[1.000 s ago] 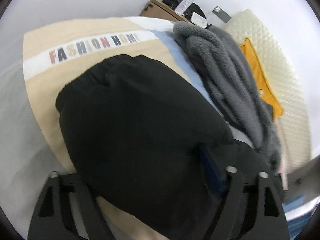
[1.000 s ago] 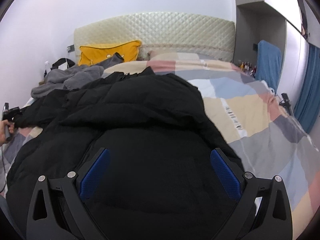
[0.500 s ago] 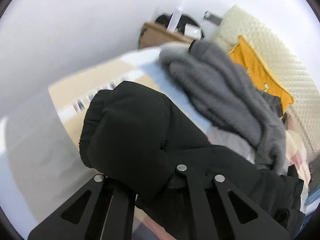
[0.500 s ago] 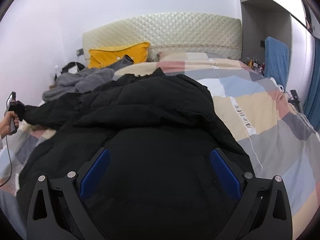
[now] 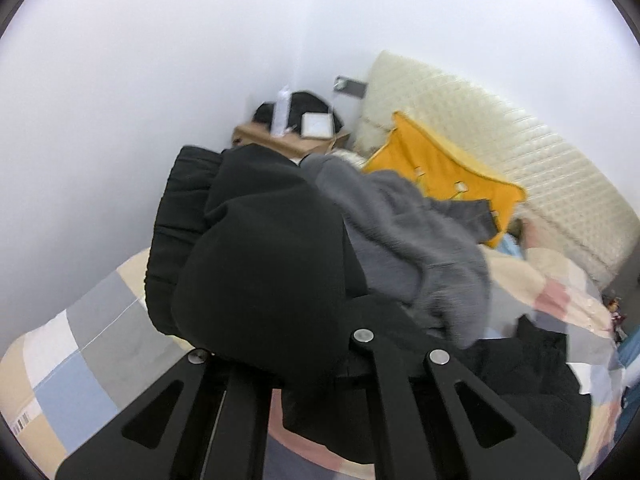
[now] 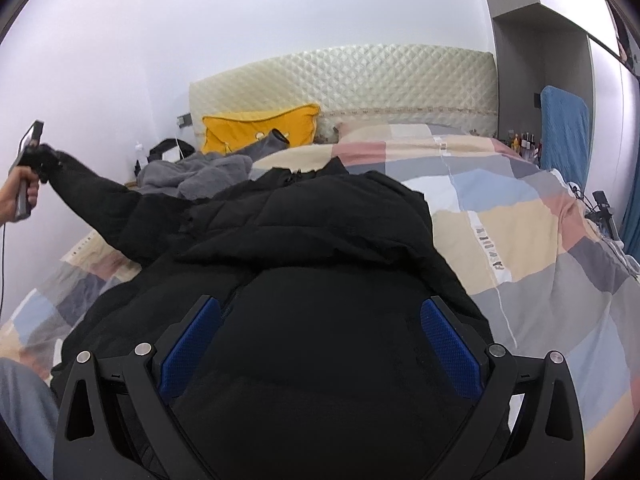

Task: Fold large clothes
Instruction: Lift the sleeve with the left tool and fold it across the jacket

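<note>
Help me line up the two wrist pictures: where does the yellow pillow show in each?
Left wrist view: the yellow pillow sits right of centre in the upper half, behind the grey fleece, leaning on the cream headboard.
Right wrist view: the pillow is upper left of centre, below the headboard.
Shared landmark: the headboard.

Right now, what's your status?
Left gripper shut on sleeve, raised. Right gripper open over jacket. Grey fleece lies beside it.
</note>
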{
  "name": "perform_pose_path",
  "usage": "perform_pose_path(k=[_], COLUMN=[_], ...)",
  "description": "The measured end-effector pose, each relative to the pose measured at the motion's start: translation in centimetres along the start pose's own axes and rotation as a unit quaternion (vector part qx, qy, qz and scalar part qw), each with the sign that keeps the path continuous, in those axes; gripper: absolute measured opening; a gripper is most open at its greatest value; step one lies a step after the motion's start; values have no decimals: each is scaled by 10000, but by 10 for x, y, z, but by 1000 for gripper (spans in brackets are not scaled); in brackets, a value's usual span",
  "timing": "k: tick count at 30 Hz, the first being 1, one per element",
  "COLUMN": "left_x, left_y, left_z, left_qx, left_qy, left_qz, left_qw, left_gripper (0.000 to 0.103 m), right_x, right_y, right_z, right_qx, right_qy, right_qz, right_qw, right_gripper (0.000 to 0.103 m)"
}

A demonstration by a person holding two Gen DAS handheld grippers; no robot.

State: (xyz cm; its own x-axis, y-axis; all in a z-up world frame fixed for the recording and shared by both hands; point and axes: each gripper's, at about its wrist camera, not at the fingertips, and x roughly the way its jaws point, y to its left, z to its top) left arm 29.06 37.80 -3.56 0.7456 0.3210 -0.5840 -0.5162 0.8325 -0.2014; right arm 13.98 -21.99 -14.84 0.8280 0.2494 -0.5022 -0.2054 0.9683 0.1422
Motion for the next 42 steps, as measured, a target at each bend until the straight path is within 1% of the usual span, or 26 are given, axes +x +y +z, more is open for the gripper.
perform_pose_path(k=[6, 13, 18, 21, 24, 30, 34, 36, 40, 42], left_x=[-46, -76, -93, -101, -106, -101, -89, -81, -63, -57], left_y=[-64, -140, -201, -237, -277, -349, -383, -402, -437, -445], left_z=[5, -3, -13, -26, -44, -89, -125, -144, -187, -206], left_qx=[518, 1011, 1418, 1731, 1917, 2346, 2567, 2725, 3104, 3207], left_qy=[-231, -372, -415, -404, -262, -49, 205, 315, 536, 677], left_qz=[-282, -615, -919, -1144, -1540, -1941, -2104, -2149, -2170, -2208], left_qw=[9980, 9923, 9847, 9774, 9689, 9525, 9431, 9373, 9240, 9186], left_gripper=[5, 3, 3, 3, 3, 3, 4, 4, 4, 4], right_x=[-14, -18, -21, -22, -22, -26, -28, -29, -27, -25], right_y=[-8, -22, -27, -33, -42, -52, -55, -55, -58, -60], right_z=[0, -1, 2, 2, 2, 3, 3, 3, 1, -1], right_qx=[43, 163, 158, 260, 434, 543, 569, 569, 618, 650], right_qy=[-175, -205, -225, -218, -218, -257, -284, -283, -211, -167], right_qz=[67, 114, 244, 304, 381, 481, 455, 444, 479, 536], right_qw=[9998, 9996, 9993, 9990, 9981, 9970, 9969, 9970, 9967, 9963], right_gripper=[101, 101, 101, 101, 101, 101, 98, 95, 85, 85])
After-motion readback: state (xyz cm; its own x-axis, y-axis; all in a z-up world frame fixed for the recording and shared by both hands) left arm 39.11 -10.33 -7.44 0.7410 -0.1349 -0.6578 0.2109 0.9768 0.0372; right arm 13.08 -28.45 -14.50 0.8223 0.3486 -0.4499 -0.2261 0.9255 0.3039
